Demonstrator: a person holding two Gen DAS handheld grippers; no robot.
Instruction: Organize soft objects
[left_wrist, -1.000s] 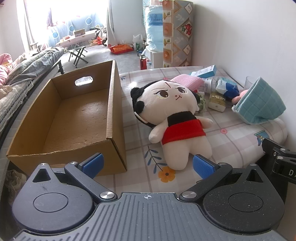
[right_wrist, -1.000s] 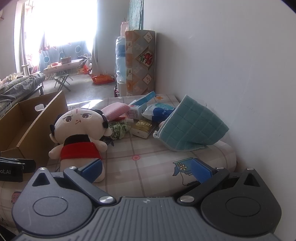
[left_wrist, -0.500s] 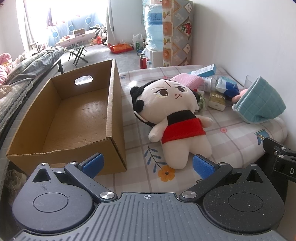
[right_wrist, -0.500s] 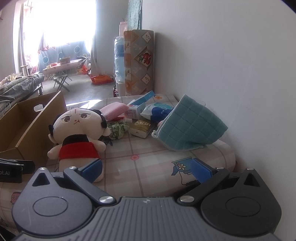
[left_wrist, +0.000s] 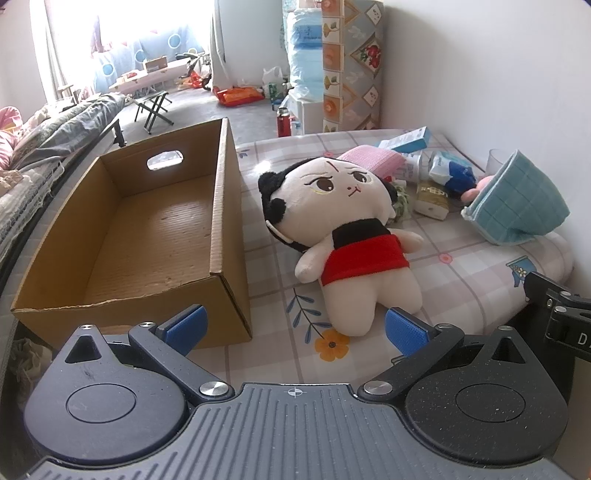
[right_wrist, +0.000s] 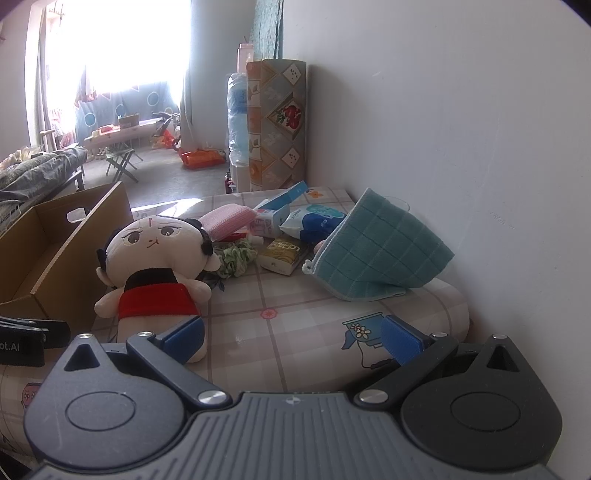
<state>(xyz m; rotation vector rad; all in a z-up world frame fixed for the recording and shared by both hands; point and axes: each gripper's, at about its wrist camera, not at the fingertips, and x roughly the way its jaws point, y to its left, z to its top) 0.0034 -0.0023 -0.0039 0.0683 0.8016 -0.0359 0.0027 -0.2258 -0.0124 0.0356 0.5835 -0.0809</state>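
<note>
cardboard box: nothing inside | plush doll: beside it | both jaws: wide apart, nothing held

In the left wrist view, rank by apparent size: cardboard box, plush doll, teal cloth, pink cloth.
1. cardboard box, clearly largest.
2. plush doll.
3. teal cloth.
4. pink cloth, smallest, though the doll's head hides part of it and it lies farther back.

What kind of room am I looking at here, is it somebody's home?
Most likely a lived-in home. A plush doll and a teal cloth lie on a surface with a floral checked cover, beside an open cardboard box. Beyond are a folding stool and a sunlit curtained window.
</note>
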